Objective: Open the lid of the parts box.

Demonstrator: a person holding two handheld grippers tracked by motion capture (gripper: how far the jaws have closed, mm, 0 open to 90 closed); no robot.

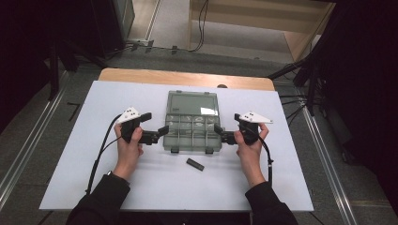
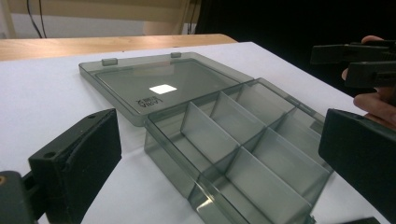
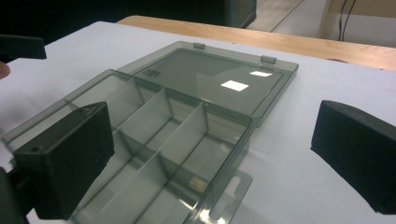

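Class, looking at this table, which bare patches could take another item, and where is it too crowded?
Free: the white table left of the left hand-held gripper, the strip right of the right hand-held gripper, and the near edge below the small black piece. Crowded: the middle, where both hand-held grippers flank the open compartment box.

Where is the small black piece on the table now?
In the high view the small black piece lies on the white table, just in front of the open organizer box, between the two hands.

In the high view's centre an open box (image 1: 192, 126) lies on the table (image 1: 94, 178), between the two grippers, a small bar (image 1: 195, 164) below it.
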